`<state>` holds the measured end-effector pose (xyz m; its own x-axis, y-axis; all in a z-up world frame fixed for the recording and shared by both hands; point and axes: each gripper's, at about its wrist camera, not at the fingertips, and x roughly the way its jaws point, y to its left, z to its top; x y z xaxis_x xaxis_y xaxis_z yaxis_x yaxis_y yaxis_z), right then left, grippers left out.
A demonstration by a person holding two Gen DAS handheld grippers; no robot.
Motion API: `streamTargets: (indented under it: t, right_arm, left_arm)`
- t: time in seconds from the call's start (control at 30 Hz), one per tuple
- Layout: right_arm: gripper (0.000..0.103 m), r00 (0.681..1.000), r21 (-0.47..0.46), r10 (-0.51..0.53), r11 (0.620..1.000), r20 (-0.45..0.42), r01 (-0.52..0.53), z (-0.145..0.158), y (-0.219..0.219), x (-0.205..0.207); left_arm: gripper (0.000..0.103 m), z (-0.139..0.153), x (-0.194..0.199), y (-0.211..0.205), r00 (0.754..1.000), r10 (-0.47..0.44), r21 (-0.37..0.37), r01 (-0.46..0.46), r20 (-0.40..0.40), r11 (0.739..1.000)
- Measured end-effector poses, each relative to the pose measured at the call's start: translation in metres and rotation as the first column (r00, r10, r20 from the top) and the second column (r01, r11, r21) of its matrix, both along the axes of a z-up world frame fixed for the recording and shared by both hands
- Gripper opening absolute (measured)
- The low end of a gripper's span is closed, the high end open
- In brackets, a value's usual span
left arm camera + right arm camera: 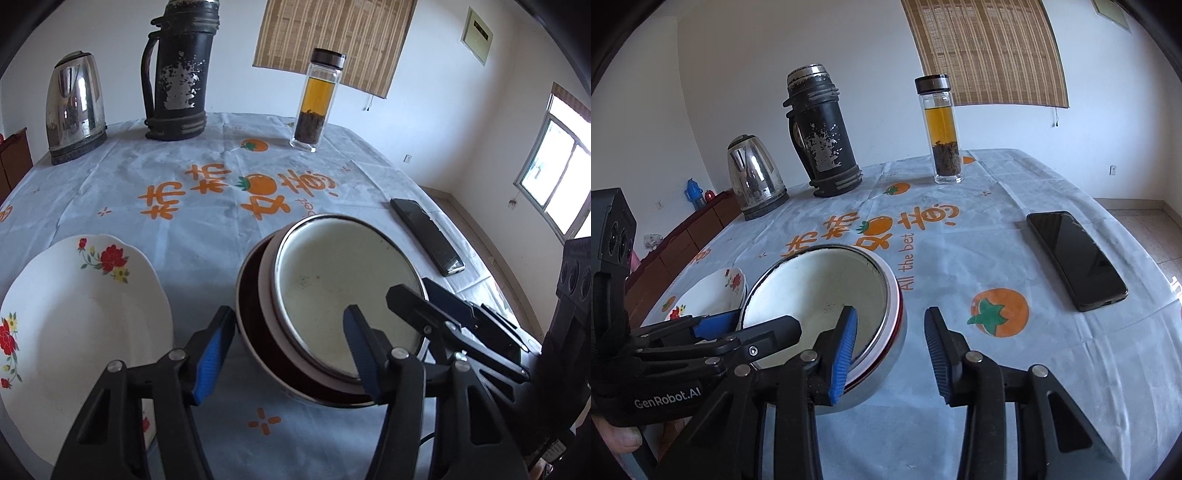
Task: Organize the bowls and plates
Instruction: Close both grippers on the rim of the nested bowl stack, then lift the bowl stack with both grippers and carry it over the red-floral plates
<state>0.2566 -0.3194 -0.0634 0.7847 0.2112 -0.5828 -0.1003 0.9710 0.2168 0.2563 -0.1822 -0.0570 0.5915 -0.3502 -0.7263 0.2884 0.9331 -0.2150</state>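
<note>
We are holding the left hand-held gripper (290,354) with its jaws spread wide, straddling the near rim of the nested bowls (332,306), one blue pad outside the rim and one over the pale inner bowl; nothing is clamped yet. The right hand-held gripper (890,354) is also gaping wide and gripping nothing, its left finger overlapping the same stack's rim in its own view and its right finger over bare table (1015,387); whether it touches the rim we cannot tell. The stack is sitting directly ahead of both grippers, tilted unevenly, with the flowered plate (81,321) lying just to the left of the left gripper. To do this step well, we judge it best to seat one pad fully inside the rim before closing, so the smooth metal does not slip, and to keep away from the phone (1075,258) lying ahead and to the right.
</note>
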Motion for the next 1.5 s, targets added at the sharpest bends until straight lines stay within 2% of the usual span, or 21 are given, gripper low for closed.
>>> streamTargets:
  t: [0.1, 0.2, 0.37, 0.5, 0.73, 0.9, 1.1, 1.4, 1.5]
  right_arm:
    - [0.034, 1.0, 0.02, 0.018, 1.0, -0.007, -0.018, -0.001, 0.002, 0.0]
    - [0.034, 1.0, 0.017, 0.014, 1.0, -0.004, -0.014, -0.001, 0.002, -0.001]
    - [0.034, 1.0, 0.018, 0.015, 1.0, 0.003, -0.015, -0.002, 0.001, -0.003]
    - [0.034, 1.0, -0.018, 0.008, 1.0, 0.012, -0.008, -0.001, 0.004, -0.004]
    - [0.034, 1.0, 0.004, 0.011, 1.0, 0.006, -0.012, -0.002, 0.0, -0.003]
    - [0.034, 1.0, 0.011, 0.021, 1.0, 0.014, -0.021, 0.0, 0.002, -0.005]
    - [0.031, 1.0, -0.005, 0.011, 1.0, 0.018, -0.011, 0.001, 0.003, -0.008]
    - [0.029, 1.0, 0.005, -0.008, 1.0, 0.026, 0.007, 0.002, -0.001, -0.009]
    - [0.029, 0.999, 0.005, -0.019, 1.0, 0.031, 0.019, 0.003, -0.003, -0.01]
  left_arm:
    - [0.051, -0.001, 0.001, 0.001, 1.0, 0.011, 0.012, -0.011, -0.002, 1.0]
    - [0.045, -0.001, 0.002, 0.005, 1.0, 0.024, 0.008, -0.024, -0.008, 1.0]
    - [0.045, -0.001, 0.002, 0.006, 1.0, 0.02, 0.006, -0.02, -0.01, 1.0]
    - [0.05, -0.001, 0.002, 0.01, 0.999, 0.029, -0.008, -0.029, -0.015, 1.0]
    - [0.05, -0.004, 0.002, 0.011, 0.999, 0.011, -0.032, -0.012, -0.04, 0.999]
    - [0.046, -0.009, 0.003, 0.011, 0.997, -0.005, -0.063, 0.0, -0.073, 0.998]
    - [0.042, -0.006, -0.004, 0.004, 1.0, 0.013, -0.008, -0.013, -0.029, 1.0]
    - [0.041, -0.005, -0.007, 0.003, 0.999, 0.002, -0.02, -0.003, -0.046, 1.0]
    - [0.038, -0.004, -0.008, 0.002, 0.999, 0.0, -0.026, -0.001, -0.047, 1.0]
